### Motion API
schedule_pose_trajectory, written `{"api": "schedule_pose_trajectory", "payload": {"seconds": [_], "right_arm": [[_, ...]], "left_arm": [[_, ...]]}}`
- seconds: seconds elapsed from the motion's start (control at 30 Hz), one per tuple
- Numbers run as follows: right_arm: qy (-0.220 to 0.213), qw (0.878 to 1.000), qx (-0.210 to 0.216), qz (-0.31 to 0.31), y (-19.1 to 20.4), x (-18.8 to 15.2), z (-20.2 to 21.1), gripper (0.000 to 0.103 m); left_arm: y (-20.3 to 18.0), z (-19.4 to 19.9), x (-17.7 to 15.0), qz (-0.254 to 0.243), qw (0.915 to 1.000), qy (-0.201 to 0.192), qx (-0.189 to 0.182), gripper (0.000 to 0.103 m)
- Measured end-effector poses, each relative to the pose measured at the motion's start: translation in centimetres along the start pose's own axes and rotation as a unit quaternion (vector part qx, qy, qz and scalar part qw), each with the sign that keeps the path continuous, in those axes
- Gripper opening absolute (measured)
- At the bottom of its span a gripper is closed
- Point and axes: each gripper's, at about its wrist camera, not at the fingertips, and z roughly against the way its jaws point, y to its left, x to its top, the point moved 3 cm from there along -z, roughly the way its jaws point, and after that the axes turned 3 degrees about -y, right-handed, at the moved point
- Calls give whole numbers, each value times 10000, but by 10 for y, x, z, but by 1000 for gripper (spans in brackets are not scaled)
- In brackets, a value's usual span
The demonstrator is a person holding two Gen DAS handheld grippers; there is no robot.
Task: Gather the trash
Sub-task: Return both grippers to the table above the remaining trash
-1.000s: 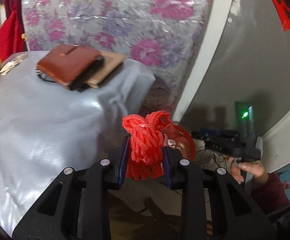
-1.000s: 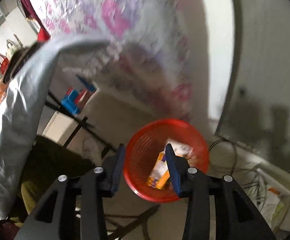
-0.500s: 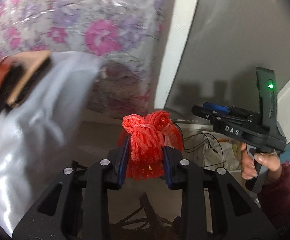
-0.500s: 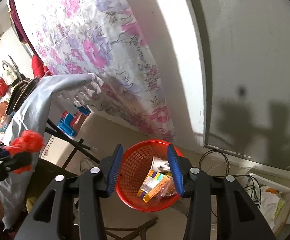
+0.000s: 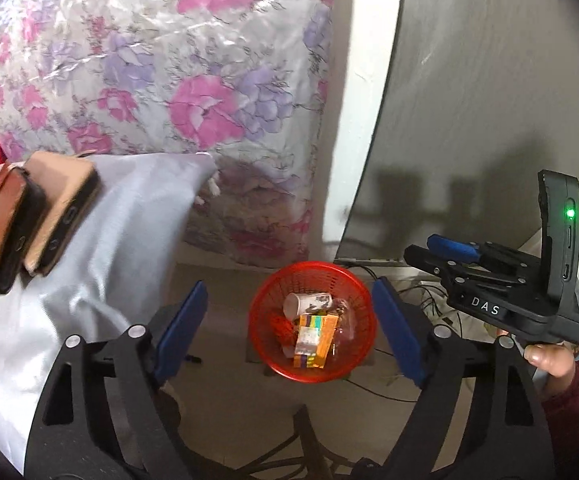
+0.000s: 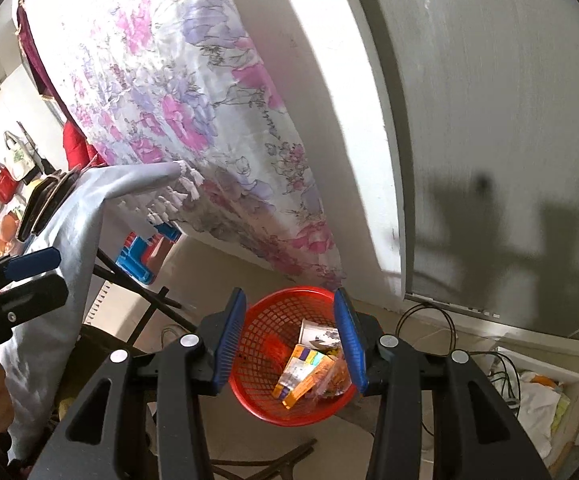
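A red mesh basket [image 5: 257, 344] [image 6: 249, 392] stands on the floor below both grippers. It holds a paper cup [image 5: 305, 303], an orange carton [image 5: 311, 336] and a red net bundle [image 5: 278, 326] at its left side. My left gripper [image 5: 289, 284] hangs over the basket with its jaws opening wide and nothing between the blue pads. It also shows at the left edge of the right wrist view, left gripper [image 6: 25, 276]. My right gripper [image 6: 288, 296] is above the basket too, open and empty. A hand holds the right gripper [image 5: 421, 252].
A table under a grey cloth [image 5: 101, 264] stands on the left with brown wallets and phones [image 5: 29, 224] stacked on it. A flowered mattress [image 5: 177, 80] leans on the wall behind. Cables [image 6: 441, 320] lie on the floor at right, and blue and red stools [image 6: 141, 256] sit under the table.
My left gripper swung right from the table to above the basket and opened. The red net bundle it held has left the pads. The right gripper stayed over the basket.
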Motion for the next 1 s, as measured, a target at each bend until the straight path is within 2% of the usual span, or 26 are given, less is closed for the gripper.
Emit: {"api": "schedule_pose_trajectory", "payload": {"seconds": [0.1,0.33,0.47,0.63,1.0], "right_arm": [[-23,10000,46,63,7,1,2,50],[-24,9995,154,281,30,3,6,51],[-95,9988,244,415,44,6,13,51],[-217,9968,341,691,69,10,26,52],[-622,9888,492,1261,121,23,66,70]], "left_arm": [[5,7,-3,55,10000,-42,65,84],[25,29,-10,277,9990,-182,297,84],[41,52,-13,486,9972,-386,420,84],[58,80,-17,702,9937,-659,569,89],[80,137,-32,924,9847,-1142,941,92]]}}
